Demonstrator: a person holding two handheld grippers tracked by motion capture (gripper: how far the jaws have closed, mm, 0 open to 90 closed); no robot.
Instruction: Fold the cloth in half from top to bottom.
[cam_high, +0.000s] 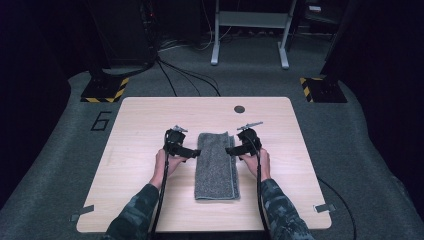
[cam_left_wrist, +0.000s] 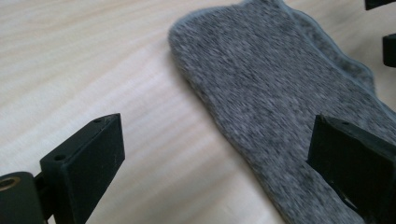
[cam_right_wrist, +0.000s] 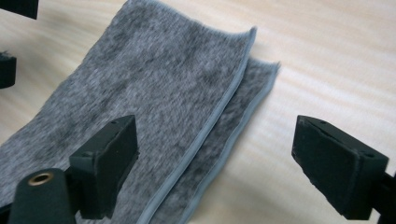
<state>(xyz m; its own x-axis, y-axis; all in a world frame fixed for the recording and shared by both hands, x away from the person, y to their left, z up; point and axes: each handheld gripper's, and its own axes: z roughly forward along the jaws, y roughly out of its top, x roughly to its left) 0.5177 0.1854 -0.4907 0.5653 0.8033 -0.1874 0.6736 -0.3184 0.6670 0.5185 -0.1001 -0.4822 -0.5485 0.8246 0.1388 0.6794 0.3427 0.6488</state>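
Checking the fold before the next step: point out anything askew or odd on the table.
The grey towel is folded slightly off: in the right gripper view its top layer's hemmed edge sits short of the lower layer's, so the edges do not line up. Both tools are open beside it. Nothing else stands out.

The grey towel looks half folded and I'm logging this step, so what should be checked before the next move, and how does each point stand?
1. Grey towel lies flat on the table, folded lengthwise: ok.
2. Left tool open, jaws wide apart: ok.
3. Right tool open: ok.
4. Both tools sit at the towel's long edges, one on each side: ok.
5. Hemmed edges by the right tool are aligned: not ok, the lower layer sticks out past the upper.
6. Either tool touching the cloth: cannot tell.
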